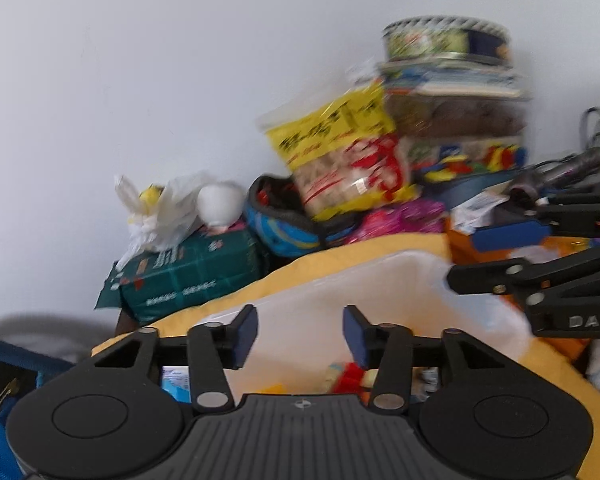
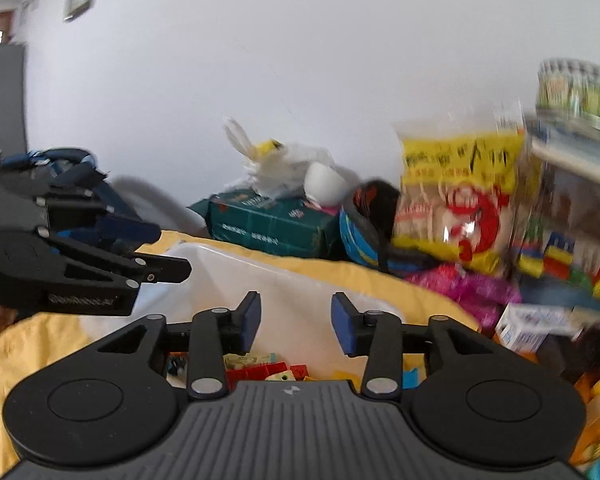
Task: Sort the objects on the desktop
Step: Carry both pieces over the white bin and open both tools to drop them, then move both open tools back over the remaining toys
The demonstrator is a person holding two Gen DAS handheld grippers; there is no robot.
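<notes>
Blur dominates the left wrist view, so fine detail is unreliable. Left gripper (image 1: pixel 300 334) hangs with fingers spread and nothing between the pads, above a translucent plastic bin (image 1: pixel 400 280) that sits on a yellow cloth (image 1: pixel 380 246); small coloured pieces (image 1: pixel 346 378) lie inside the bin, just below the fingers. The right gripper (image 1: pixel 500 258) enters from the right edge, near the bin's far corner. Behind the bin, a yellow snack bag (image 1: pixel 340 152) leans against a stack topped by a round tin (image 1: pixel 446 40). In the right wrist view, the right gripper (image 2: pixel 296 326) likewise shows fingers apart and empty over the same bin (image 2: pixel 236 272), with red and yellow blocks (image 2: pixel 272 370) beneath. The left gripper (image 2: pixel 156 248) sits close at the left. Risks, as judged: the two tools are near enough to collide over the bin; a reach toward the rear could topple the leaning bag or the tin (image 2: pixel 576 88); a grasp on the small loose pieces may slip.
</notes>
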